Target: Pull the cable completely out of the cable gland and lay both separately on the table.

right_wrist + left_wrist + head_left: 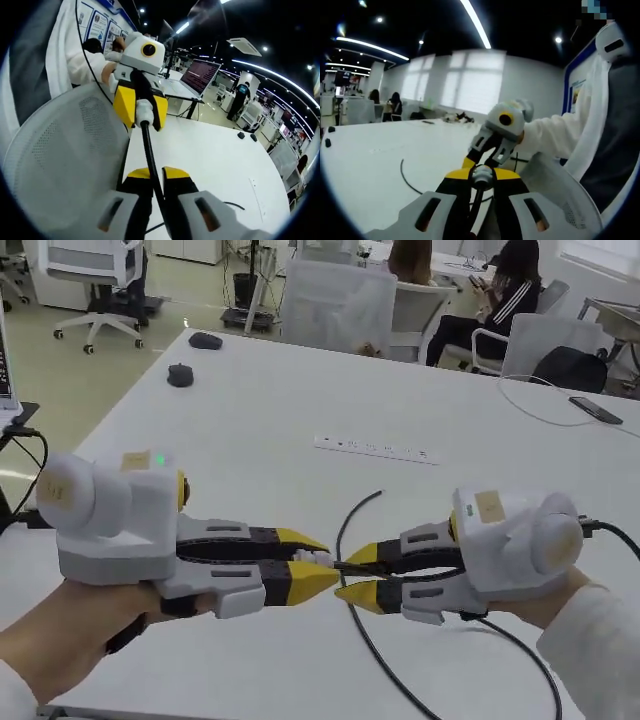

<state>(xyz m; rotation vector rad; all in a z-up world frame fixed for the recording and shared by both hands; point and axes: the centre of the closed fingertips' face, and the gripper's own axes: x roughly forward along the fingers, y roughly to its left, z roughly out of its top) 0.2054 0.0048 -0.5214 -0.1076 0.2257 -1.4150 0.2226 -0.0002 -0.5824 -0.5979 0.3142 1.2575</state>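
Head view: at the near left a hand (70,635) holds the left gripper (328,562) level above the white table (280,400), with its yellow jaws pointing right. The left gripper view shows these jaws clenched on the small grey cable gland (482,176), which sits right at their tips.

Just right of that, the black cable (343,525) meets the two sets of tips, which nearly touch. One stretch arcs to the far side and ends free over the table. Another trails off to the near right.

The right gripper (348,578) points left, held by a hand (540,605) at the near right. The right gripper view shows its jaws clamped on the cable, which runs straight from them into the gland held in the other gripper's yellow jaws. The cable is not yet out of the gland, and neither lies apart on the table.

Farther off, two dark computer mice (180,375) lie at the far left, a white power strip (375,450) near the middle, and a phone (595,410) at the far right.
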